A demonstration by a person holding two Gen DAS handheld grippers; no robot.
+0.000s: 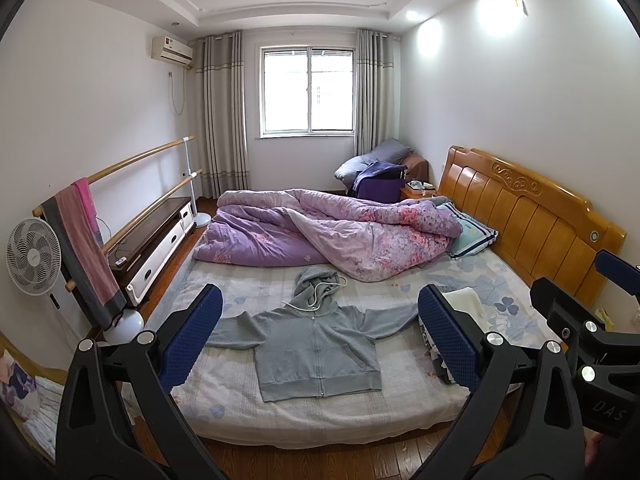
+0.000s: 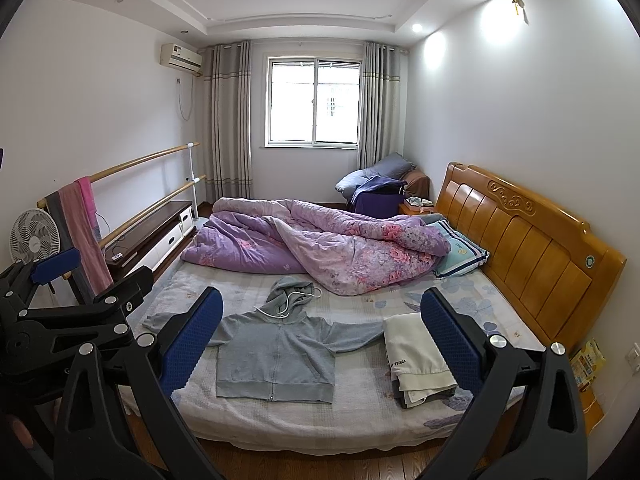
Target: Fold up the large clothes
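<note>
A grey hoodie [image 2: 276, 354] lies flat on the bed [image 2: 304, 420], zip up, sleeves spread, hood toward a rumpled purple quilt [image 2: 320, 246]. Just beside its right sleeve sits a stack of folded clothes [image 2: 418, 360]. The right gripper [image 2: 320, 338] hangs above the near edge of the bed, jaws wide apart, holding nothing. The left gripper [image 2: 86, 280] shows at the left edge

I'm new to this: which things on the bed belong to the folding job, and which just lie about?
For the job:
- grey zip-up hooded sweatshirt, spread flat
- stack of folded cream and dark clothes
- left gripper and right gripper, both open

Lying about:
- rumpled purple floral quilt
- blue-striped pillow
- white standing fan
</note>
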